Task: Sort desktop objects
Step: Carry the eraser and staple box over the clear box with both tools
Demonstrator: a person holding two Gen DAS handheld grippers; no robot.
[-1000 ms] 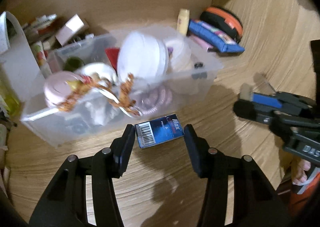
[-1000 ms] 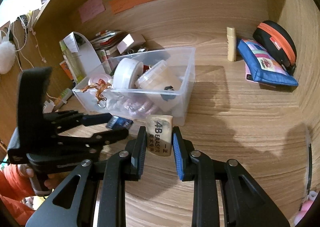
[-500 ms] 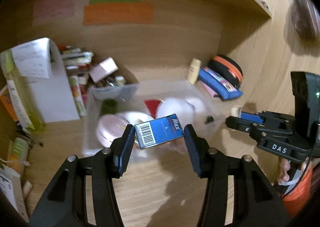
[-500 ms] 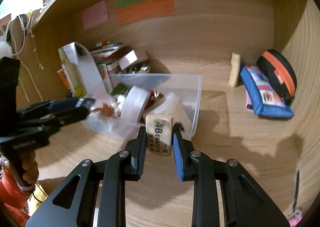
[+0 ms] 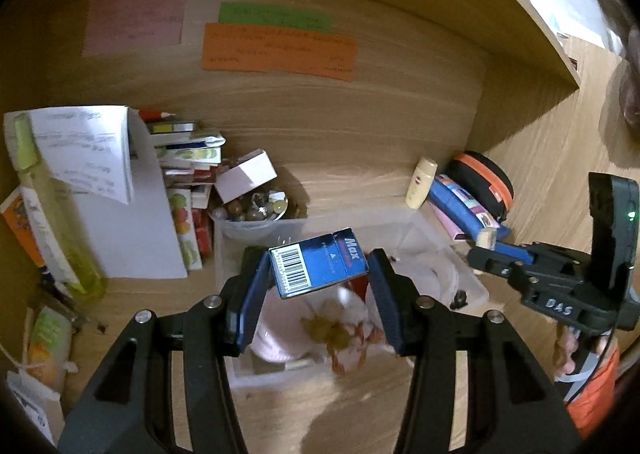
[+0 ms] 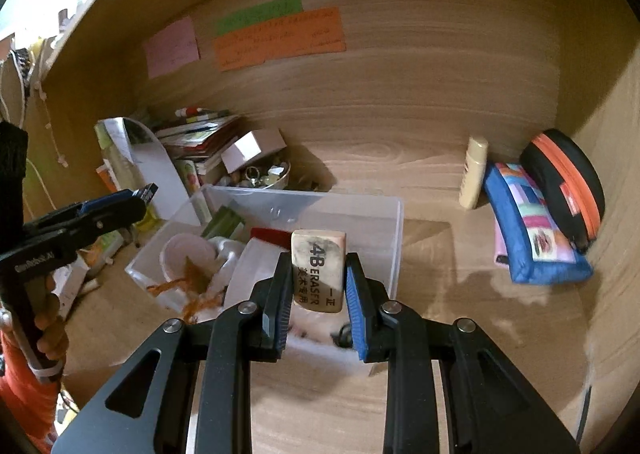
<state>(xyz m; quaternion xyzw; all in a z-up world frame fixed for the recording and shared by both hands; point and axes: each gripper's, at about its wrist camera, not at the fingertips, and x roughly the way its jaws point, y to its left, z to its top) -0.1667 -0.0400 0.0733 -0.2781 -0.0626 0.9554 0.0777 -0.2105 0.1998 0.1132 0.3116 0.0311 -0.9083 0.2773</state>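
Left gripper point(image 5: 318, 268) clamped on blue box point(image 5: 318, 263), right gripper point(image 6: 318, 286) on eraser point(image 6: 319, 269), both above cluttered bin point(image 6: 394, 230). Right of bin: bottle point(image 6: 473, 172), pouches point(image 6: 534, 230). Left: books point(image 6: 196, 134).

I read "Max" in red on the blue box point(image 5: 318, 268), barcode on its end face. The eraser point(image 6: 318, 270) reads "4B ERASER". "DAS" is on the right gripper point(image 5: 486, 240) body. Wall notes point(image 5: 278, 52) are too blurred to read.

My left gripper point(image 5: 318, 274) and right gripper point(image 6: 318, 286) both tilt downward, jaws clamped, each held in one hand.
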